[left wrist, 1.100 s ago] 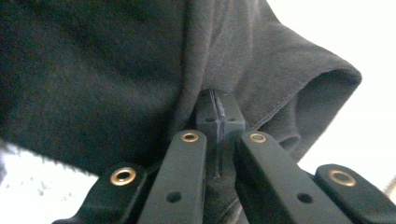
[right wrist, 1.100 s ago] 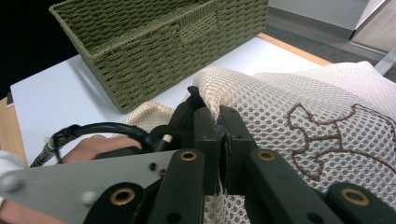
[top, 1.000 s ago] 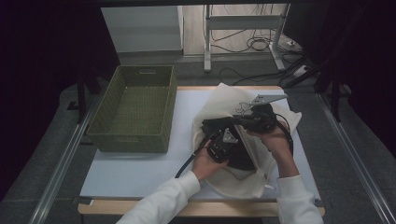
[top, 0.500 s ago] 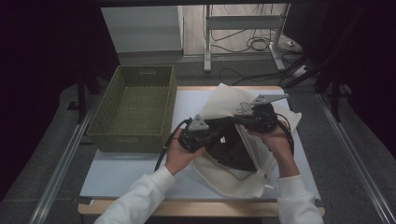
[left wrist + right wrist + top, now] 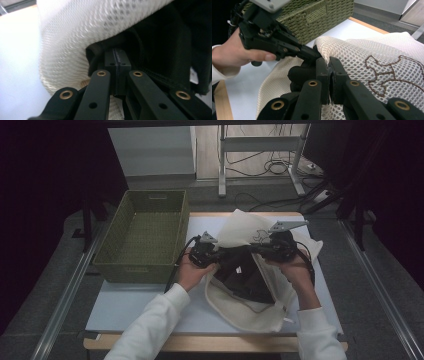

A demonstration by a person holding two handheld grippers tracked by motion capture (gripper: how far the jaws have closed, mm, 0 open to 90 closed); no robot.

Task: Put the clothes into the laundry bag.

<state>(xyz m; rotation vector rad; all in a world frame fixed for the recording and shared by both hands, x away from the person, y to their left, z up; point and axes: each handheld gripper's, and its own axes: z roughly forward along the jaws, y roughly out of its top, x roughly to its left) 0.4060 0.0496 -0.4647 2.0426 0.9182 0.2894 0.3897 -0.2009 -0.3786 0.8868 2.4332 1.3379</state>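
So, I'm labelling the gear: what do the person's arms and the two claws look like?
Both arms wear white long sleeves. The left claw and right claw are black, with brass-coloured rivets, flat black jaws and a grey three-cornered plate on top. A black cable trails from the left one.

A cream mesh bag (image 5: 260,312) bears brown embroidery; the woven basket (image 5: 145,237) is olive green.

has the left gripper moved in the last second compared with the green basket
Yes. The left gripper has shifted left across the table, toward the green basket, stretching the mesh bag's opening.
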